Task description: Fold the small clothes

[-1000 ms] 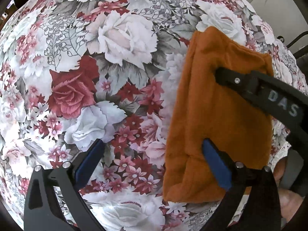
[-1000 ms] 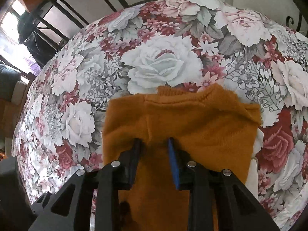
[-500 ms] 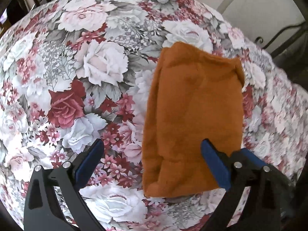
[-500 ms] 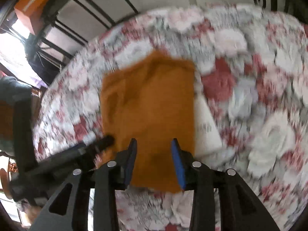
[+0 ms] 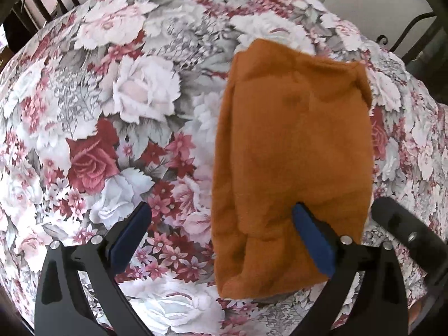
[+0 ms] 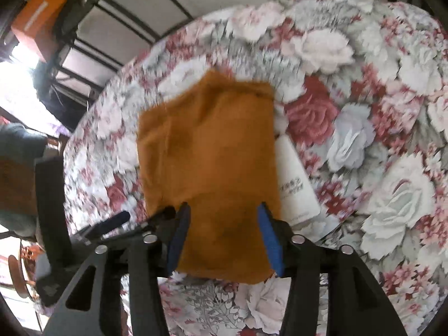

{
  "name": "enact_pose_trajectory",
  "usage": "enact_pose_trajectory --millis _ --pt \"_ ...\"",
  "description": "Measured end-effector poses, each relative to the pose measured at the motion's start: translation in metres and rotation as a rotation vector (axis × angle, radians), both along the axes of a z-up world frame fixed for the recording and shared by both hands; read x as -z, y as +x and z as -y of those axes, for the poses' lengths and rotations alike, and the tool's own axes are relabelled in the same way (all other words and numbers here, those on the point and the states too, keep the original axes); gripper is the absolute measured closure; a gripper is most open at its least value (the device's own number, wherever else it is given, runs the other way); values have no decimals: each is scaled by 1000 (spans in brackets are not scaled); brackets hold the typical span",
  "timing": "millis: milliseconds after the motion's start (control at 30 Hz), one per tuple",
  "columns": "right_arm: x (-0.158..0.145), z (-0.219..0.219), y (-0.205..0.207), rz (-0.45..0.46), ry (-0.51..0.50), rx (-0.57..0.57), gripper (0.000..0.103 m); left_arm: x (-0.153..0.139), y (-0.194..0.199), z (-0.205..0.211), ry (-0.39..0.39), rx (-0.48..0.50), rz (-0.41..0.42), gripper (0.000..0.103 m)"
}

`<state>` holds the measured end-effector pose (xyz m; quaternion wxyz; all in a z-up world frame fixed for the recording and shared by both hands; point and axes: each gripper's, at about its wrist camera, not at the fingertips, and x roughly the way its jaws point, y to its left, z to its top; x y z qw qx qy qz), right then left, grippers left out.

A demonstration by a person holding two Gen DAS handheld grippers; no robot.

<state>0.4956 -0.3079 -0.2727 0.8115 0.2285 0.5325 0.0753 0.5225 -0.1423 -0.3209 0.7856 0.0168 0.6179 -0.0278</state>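
Note:
A small orange knitted garment lies folded into a flat rectangle on the floral tablecloth. My left gripper hovers open and wide above its near left edge, the right fingertip over the cloth and the left one over bare tablecloth. In the right wrist view the same garment lies under my right gripper. That gripper's jaws are opening, with cloth showing between the blue pads but not pinched. Each gripper shows in the other's view: the right gripper and the left gripper.
A white printed card or packet sticks out from under the garment's right side. Dark metal chair frames ring the round table beyond its edge. An orange box sits on a rack at the upper left.
The right gripper has let go of the garment, drawn back from it and widened its jaws. The left gripper has risen a little, still open. The garment now lies flat and untouched.

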Motion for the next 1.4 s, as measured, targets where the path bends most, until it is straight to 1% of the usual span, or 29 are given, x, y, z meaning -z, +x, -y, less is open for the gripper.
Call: enact_pose_trajectory --millis 267,367,433,500,600,633,733,767,833,900,933,1000,1033,1100,1133,1200,1233,1300,1333,1400 --pt "0 14 4 13 26 53 49 -26 3 5 -51 -6 41 5" --pt "-1 15 5 17 33 62 48 -31 4 5 -53 -1 56 5" --pt "-2 16 5 24 34 67 42 -33 5 7 -56 4 64 5" --pt "-2 17 4 31 34 70 41 -36 9 9 -69 5 66 5" --pt "0 20 4 33 37 70 40 -33 11 13 -96 10 52 5" --pt "2 22 3 29 39 76 40 -25 5 15 -100 10 47 5" --pt "7 27 3 19 55 91 39 -21 6 14 -122 11 30 5" --pt "8 28 3 12 60 100 39 -15 5 11 -127 13 28 5" --pt "8 31 2 13 82 109 39 -16 5 8 -122 4 31 5" --pt "2 27 1 28 95 95 39 -12 7 3 -114 -15 33 5" --pt "-1 24 0 36 96 80 39 -10 9 -1 -108 -37 29 5" --pt "0 18 -3 20 85 63 37 -3 14 -17 -98 -99 13 5" --pt "5 14 -4 -11 65 52 36 1 15 -22 -101 -117 4 4" --pt "21 7 -6 -72 21 29 36 12 19 -34 -140 -158 -38 4" --pt "36 3 -7 -119 -2 16 35 16 19 -37 -155 -173 -55 4" --pt "60 2 -10 -173 21 11 33 21 19 -38 -156 -184 -70 4" --pt "65 4 -11 -164 29 13 34 21 18 -36 -143 -176 -67 4" --pt "59 4 -12 -164 32 15 34 17 16 -33 -129 -161 -59 4" --pt "51 5 -14 -153 35 34 34 14 15 -31 -139 -154 -61 4" --pt "33 6 -20 -102 43 43 34 5 13 -30 -185 -146 -65 5"
